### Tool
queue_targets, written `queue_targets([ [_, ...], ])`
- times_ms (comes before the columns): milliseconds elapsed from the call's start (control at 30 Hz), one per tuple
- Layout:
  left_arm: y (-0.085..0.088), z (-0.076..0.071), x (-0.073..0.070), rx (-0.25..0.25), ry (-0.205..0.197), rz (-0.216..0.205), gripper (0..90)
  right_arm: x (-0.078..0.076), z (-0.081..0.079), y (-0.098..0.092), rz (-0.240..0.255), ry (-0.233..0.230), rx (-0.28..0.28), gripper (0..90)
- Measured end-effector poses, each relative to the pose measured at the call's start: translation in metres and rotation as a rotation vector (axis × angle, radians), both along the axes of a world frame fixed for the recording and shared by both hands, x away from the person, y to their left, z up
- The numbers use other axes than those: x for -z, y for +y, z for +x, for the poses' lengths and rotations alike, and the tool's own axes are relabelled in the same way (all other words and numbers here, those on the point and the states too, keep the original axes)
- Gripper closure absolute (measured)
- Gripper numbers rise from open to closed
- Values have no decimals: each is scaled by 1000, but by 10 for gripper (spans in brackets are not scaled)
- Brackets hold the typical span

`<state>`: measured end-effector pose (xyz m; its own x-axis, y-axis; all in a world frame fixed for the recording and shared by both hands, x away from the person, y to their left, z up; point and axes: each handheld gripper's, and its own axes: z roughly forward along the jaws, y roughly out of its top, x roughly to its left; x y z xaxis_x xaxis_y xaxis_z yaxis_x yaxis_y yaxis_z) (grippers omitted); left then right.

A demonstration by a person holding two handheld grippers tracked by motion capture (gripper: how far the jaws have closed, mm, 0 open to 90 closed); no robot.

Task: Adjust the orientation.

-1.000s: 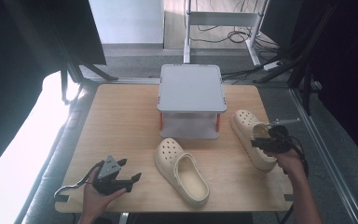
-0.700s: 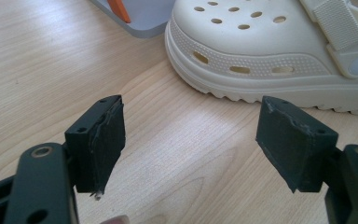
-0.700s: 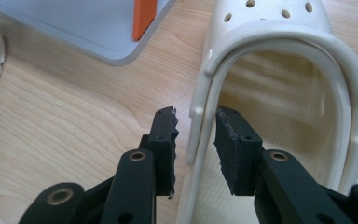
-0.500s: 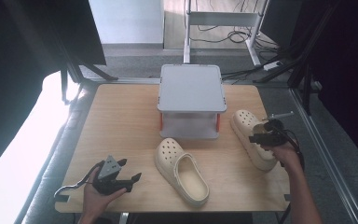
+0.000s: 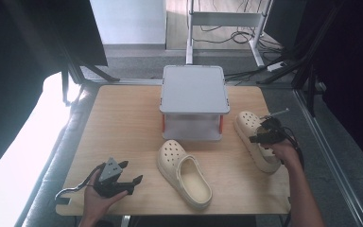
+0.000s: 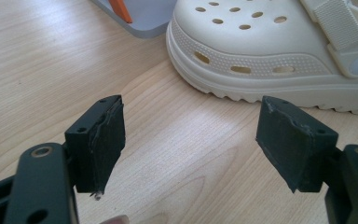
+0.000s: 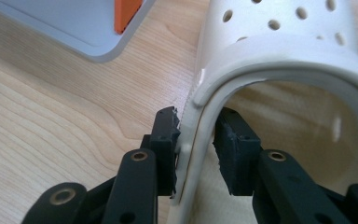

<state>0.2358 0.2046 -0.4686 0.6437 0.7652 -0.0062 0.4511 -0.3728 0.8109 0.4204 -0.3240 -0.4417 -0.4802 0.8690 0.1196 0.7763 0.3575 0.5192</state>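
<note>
Two cream clogs lie on the surface, neither yet moved. The right claw (image 7: 196, 140) pinches the rim of the clog near the right edge (image 5: 254, 138); the left claw (image 6: 191, 140) waits wide, empty, near the front-left corner.

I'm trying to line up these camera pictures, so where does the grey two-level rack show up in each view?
High view: the grey rack stands mid-table, toward the far edge.
Left gripper view: one base corner with an orange post, at the top edge, left of a cream clog.
Right gripper view: one base corner with an orange post, at the top left.
Shared landmark: the wooden table under it.
</note>
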Motion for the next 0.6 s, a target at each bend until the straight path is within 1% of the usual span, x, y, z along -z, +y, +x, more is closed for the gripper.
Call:
queue_targets([
  [67,0,0,0,0,0,0,244,2,2,0,17,19,-6,753],
  [200,-1,0,1,2,1,0,244,2,2,0,21,27,-1,771],
  [300,0,0,0,1,0,-1,244,2,2,0,24,29,6,775],
  [433,1,0,-1,-3,-3,0,244,1,1,1,17,29,10,779],
  [600,1,0,-1,-3,-4,0,244,-4,-7,-3,5,16,21,782],
])
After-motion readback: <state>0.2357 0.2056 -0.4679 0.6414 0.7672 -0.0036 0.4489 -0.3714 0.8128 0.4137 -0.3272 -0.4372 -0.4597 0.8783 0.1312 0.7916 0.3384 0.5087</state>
